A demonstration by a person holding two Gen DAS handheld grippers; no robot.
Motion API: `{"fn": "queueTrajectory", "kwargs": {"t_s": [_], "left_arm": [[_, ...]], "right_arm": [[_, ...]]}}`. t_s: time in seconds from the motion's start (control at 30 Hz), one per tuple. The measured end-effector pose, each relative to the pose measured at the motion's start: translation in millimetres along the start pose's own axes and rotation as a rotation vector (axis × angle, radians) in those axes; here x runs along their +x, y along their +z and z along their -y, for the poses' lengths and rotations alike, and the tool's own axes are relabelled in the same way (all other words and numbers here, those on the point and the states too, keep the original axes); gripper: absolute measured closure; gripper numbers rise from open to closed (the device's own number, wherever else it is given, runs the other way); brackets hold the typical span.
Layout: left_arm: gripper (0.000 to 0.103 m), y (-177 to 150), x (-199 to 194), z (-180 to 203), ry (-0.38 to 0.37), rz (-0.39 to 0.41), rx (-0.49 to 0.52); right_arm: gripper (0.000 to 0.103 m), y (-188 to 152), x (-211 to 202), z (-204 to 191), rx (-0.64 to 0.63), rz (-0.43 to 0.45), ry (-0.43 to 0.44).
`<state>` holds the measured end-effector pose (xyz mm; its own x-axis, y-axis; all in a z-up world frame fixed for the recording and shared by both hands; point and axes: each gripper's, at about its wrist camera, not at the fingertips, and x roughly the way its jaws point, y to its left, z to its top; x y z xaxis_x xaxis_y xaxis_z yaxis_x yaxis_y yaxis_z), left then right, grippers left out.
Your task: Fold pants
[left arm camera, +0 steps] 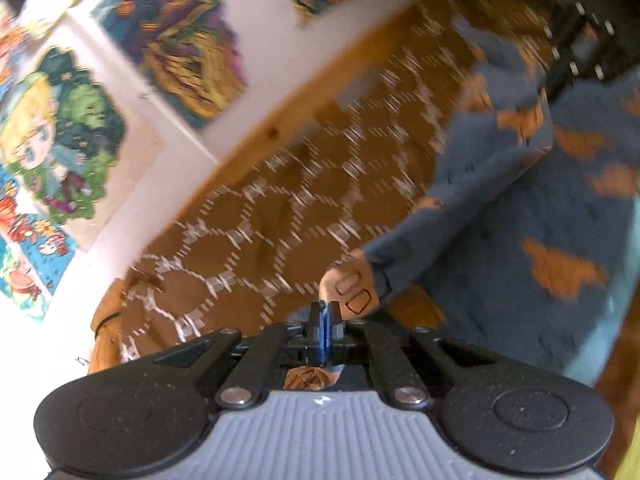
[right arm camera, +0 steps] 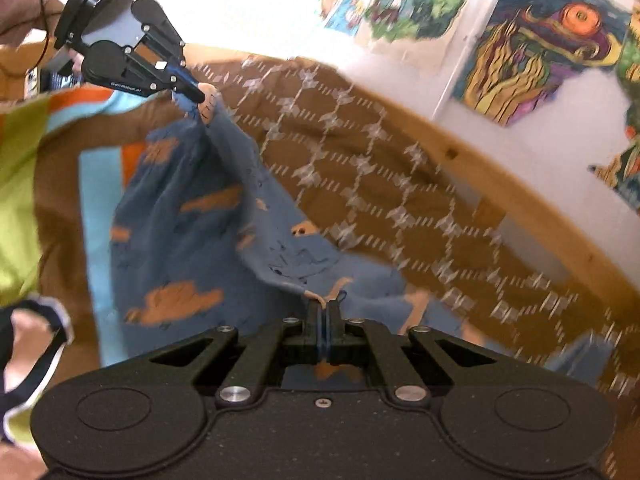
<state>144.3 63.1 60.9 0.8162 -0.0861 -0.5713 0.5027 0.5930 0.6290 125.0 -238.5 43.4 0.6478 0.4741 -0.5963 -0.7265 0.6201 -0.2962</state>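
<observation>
Left wrist view: my left fingers (left arm camera: 325,322) are pinched fully together on a tan edge piece of the pants (left arm camera: 540,216), which are blue with orange blotches. The cloth rises away to the right of this picture, lifted off the bed, and everything is smeared by motion blur. Under it lies a brown bedspread (left arm camera: 280,184) with a white honeycomb pattern, bordered by a wooden bed rail (left arm camera: 280,128). Behind the rail is a white wall with colourful cartoon posters (left arm camera: 60,136).

In the right wrist view, my right fingers (right arm camera: 325,318) are also clamped tight, gripping a tan-trimmed edge of the pants (right arm camera: 180,220). The fabric stretches up and to the left from there to my left fingers (right arm camera: 196,94), which hold another corner higher up, so the pants hang spread between my two grips above the bedspread (right arm camera: 380,152). The bed rail (right arm camera: 500,184) and posters (right arm camera: 540,40) show at the right. A striped cloth of green, orange and light blue (right arm camera: 24,152) lies at the left edge.
</observation>
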Motion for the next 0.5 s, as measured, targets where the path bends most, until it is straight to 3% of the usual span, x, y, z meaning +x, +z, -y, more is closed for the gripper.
{"fn": "queueTrajectory", "kwargs": {"t_s": [0.17,0.5], "left_arm": [[0.102,-24.2,11.2,34.7,-0.008,-0.067,0.15],[0.102,-39.5,14.2,53.5,-0.011,-0.091,0.23]], "right_arm": [[0.103,-25.3,2.5,-37.2,-0.036,-0.034,-0.007],[0.103,-37.1,3.0,-63.7,-0.076,-0.036,-0.018]]}}
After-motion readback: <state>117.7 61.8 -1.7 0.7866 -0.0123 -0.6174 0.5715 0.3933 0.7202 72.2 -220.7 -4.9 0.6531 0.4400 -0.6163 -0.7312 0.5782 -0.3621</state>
